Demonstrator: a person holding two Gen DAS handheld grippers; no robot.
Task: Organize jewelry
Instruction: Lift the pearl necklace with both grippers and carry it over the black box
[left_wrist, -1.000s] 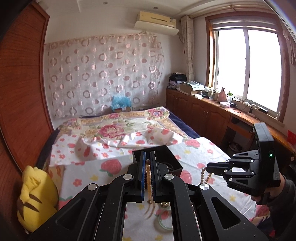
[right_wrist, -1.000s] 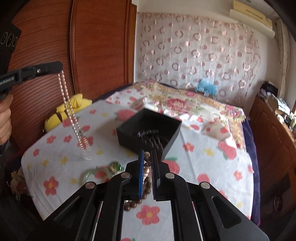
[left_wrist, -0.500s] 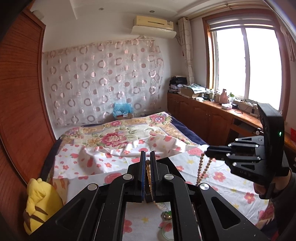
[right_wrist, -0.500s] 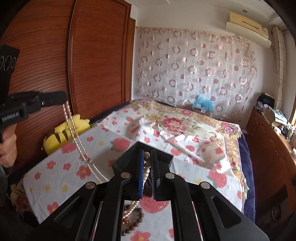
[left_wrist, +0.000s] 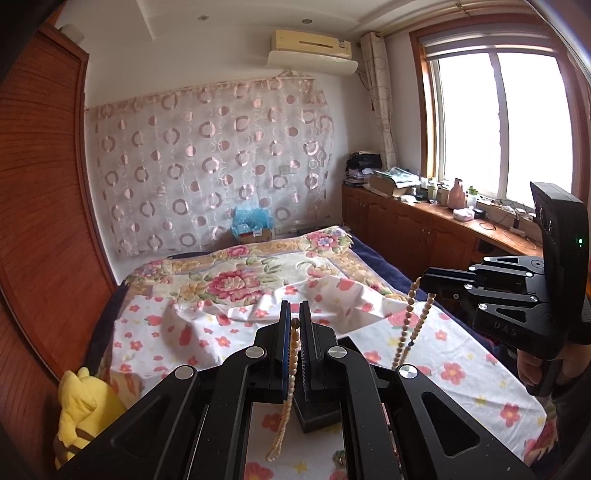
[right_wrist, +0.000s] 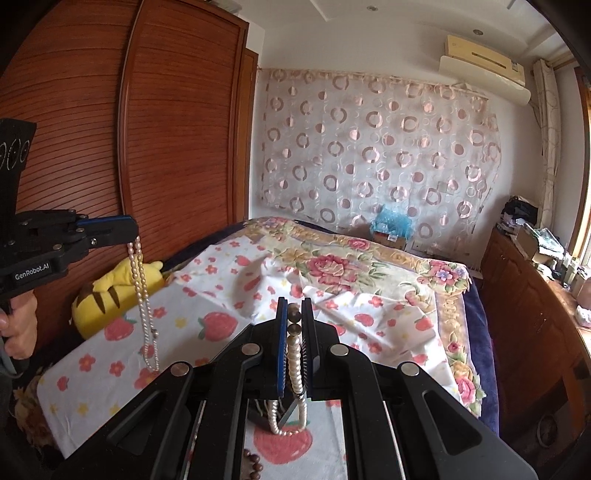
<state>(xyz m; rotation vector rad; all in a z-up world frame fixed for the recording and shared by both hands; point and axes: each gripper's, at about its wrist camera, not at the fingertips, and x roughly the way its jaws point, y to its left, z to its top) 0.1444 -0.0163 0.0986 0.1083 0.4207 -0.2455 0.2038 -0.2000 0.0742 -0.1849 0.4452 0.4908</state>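
Observation:
My left gripper (left_wrist: 294, 310) is shut on a thin strand of small pearls (left_wrist: 291, 354) that hangs down over the flowered bed sheet (left_wrist: 184, 332). The right wrist view shows the left gripper (right_wrist: 133, 230) at the left, with that pearl strand (right_wrist: 142, 295) dangling from it. My right gripper (right_wrist: 294, 306) is shut on a necklace of cream beads topped by brown ones (right_wrist: 294, 350). From the left wrist view, the right gripper (left_wrist: 424, 284) is at the right, its beads (left_wrist: 404, 328) hanging free. A black box (left_wrist: 317, 417) lies mostly hidden under my left fingers.
A yellow plush toy (right_wrist: 114, 288) lies at the bed's left edge beside the wooden wardrobe (right_wrist: 177, 140). Low wooden cabinets (left_wrist: 424, 236) run under the window on the right. Brown beads (right_wrist: 253, 461) and a green piece (left_wrist: 338, 458) lie on the sheet below.
Both grippers have risen, each lifting its strand clear of the sheet. The black box has slid down the views and is now mostly hidden under the fingers.

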